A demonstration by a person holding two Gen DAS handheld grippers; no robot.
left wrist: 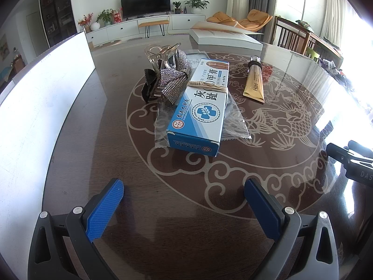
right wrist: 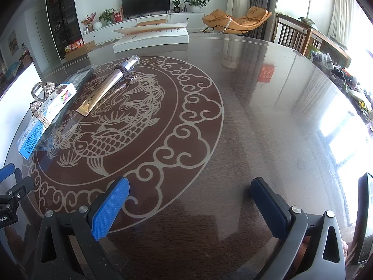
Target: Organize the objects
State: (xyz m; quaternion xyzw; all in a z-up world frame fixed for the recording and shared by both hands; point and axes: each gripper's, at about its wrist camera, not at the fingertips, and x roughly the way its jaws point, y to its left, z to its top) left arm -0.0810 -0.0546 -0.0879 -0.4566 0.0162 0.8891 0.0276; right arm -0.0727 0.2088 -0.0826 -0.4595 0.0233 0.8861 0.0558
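A blue and white ointment box with a rubber band around it lies on a crinkled clear wrapper in the middle of the dark round table. Against its far left end rests a clear hair claw with a rhinestone bow. To the right lies a gold tube with a silver cap. My left gripper stands open, short of the box, holding nothing. In the right wrist view my right gripper is open over bare table, with the tube and box far to its left.
A white board or box wall stands along the table's left side. A thick white book lies at the far edge. Wooden chairs and clutter sit to the right. The other gripper's body shows at the right edge.
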